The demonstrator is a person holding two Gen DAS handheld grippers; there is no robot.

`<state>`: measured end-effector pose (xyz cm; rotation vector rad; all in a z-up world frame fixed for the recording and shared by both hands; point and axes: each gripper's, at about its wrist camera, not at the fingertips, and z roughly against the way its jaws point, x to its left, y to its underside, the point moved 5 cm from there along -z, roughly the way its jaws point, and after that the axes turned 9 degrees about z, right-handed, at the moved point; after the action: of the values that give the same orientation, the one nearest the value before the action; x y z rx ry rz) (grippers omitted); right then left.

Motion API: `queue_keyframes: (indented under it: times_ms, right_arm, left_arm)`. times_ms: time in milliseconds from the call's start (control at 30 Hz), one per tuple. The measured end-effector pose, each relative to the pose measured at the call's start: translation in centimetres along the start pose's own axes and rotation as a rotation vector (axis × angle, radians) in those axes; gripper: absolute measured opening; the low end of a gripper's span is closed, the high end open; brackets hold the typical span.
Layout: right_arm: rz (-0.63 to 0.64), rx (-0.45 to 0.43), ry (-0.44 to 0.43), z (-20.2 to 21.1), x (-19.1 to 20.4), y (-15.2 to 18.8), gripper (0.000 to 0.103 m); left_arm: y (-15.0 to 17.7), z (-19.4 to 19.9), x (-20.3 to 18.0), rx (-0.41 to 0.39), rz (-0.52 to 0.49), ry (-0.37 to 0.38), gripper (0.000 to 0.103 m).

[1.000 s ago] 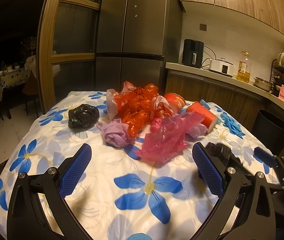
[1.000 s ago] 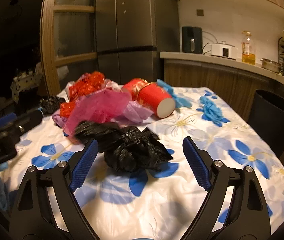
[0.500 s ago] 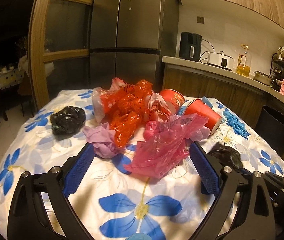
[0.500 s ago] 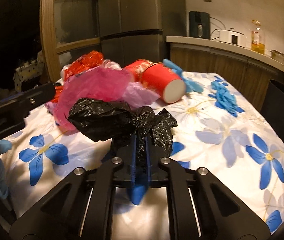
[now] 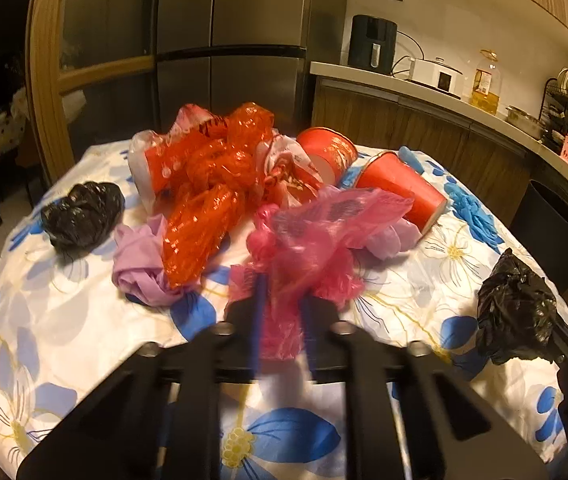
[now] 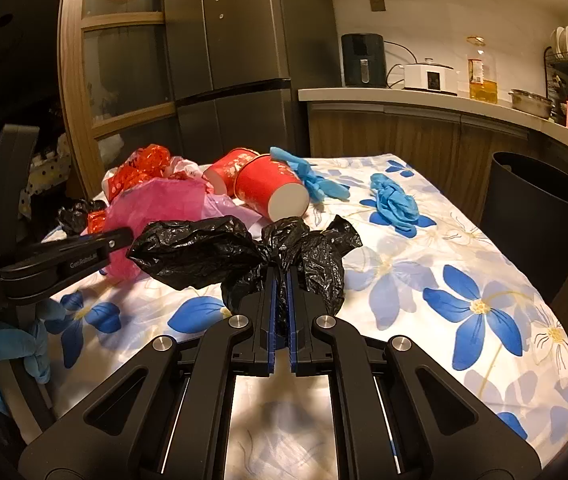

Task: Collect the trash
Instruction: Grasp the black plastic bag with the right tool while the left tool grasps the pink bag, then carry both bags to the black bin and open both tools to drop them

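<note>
Since a second ago both jaws went from wide open to pinched: left gripper (image 5: 280, 312) bunches the pink bag (image 5: 316, 236), right gripper (image 6: 280, 300) the black bag (image 6: 244, 252), both near the red cup (image 6: 272, 190). Featherlight, slippery film (grab bunched folds, not edges).

Flowered table (image 6: 480, 304) bears red cups (image 6: 270, 192), crumpled bags (image 5: 204, 184), blue gloves (image 6: 394, 202).

Right matte-black plastic two-finger claw (image 6: 280, 280): blue ribbed pads (image 6: 271, 312), round silver screws (image 6: 240, 321) at linkage pivots. Left black claw (image 6: 116, 240): white "GenRobot" lettering, "Data Acquisition System" label. Light-blue rubber-gloved hand (image 6: 12, 340).
</note>
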<state>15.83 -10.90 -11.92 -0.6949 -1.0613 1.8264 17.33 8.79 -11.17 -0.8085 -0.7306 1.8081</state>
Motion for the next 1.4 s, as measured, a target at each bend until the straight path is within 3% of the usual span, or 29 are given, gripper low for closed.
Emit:
queue_keyframes:
  times_ms: [133, 400, 600, 867, 1200, 1400]
  right_arm:
    - [-0.002, -0.014, 0.001, 1.0, -0.4, -0.3, 0.005]
    - [-0.031, -0.048, 0.035, 3.6, -2.5, -0.5, 0.005]
    - [-0.061, -0.082, 0.075, 5.5, -5.0, -1.1, 0.005]
    - [-0.097, -0.152, 0.185, 7.6, -10.8, -3.1, 0.005]
    - [-0.135, -0.254, 0.408, 9.0, -21.8, -6.7, 0.005]
    - [-0.2, -0.245, 0.445, 7.9, -27.8, -7.4, 0.005]
  left_arm:
    - [0.6, 1.7, -0.3, -0.025, 0.003, 0.017, 0.001]
    - [1.7, 7.4, -2.0, -0.103, 0.008, 0.055, 0.001]
    - [0.2, 8.5, -5.1, -0.135, -0.029, 0.097, 0.001]
    - [-2.2, 7.6, -13.9, -0.173, -0.13, 0.221, 0.001]
    - [-5.3, 3.8, -27.8, -0.2, -0.198, 0.417, 0.001]
    - [-5.7, 1.9, -34.4, -0.197, -0.221, 0.51, 0.001]
